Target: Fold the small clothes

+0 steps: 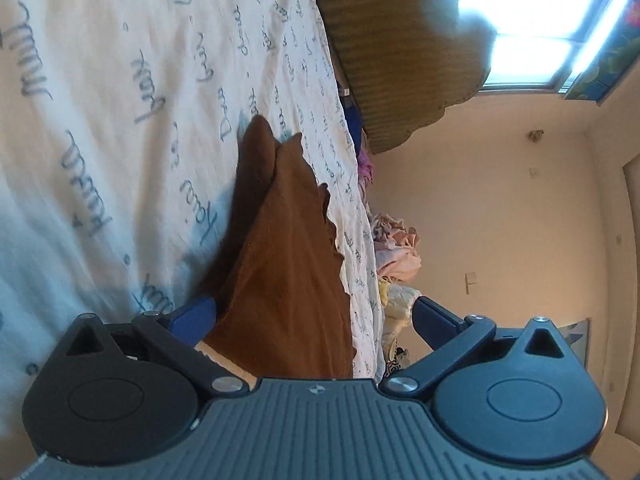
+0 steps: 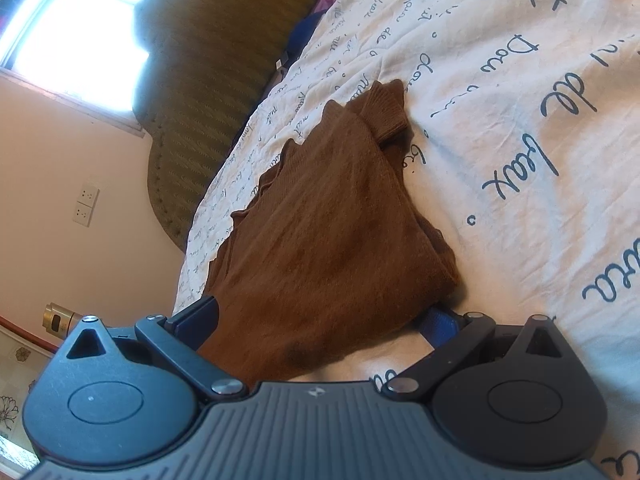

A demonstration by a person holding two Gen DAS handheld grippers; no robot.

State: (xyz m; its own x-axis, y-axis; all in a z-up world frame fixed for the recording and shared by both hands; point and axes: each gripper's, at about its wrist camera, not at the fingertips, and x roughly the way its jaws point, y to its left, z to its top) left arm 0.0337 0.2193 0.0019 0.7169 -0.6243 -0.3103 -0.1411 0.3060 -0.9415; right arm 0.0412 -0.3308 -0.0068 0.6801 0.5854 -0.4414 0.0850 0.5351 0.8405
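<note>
A small brown knit garment (image 1: 280, 240) with a wavy hem lies on a white bedspread (image 1: 120, 100) printed with blue handwriting. In the left wrist view it runs from between my left gripper's (image 1: 316, 316) blue fingers up across the bed. The left jaws stand wide open, with the cloth's near end between them. In the right wrist view the same garment (image 2: 328, 232) lies partly folded on the bedspread (image 2: 520, 100), a sleeve cuff at its far end. My right gripper (image 2: 324, 320) is open, its fingers either side of the garment's near edge.
A padded olive headboard (image 1: 392, 52) stands at the bed's far side under a bright window (image 1: 540, 20). A heap of pastel clothes (image 1: 396, 256) lies at the bed's edge. Wall sockets (image 2: 86, 206) and a brass fitting (image 2: 60, 318) sit on the peach wall.
</note>
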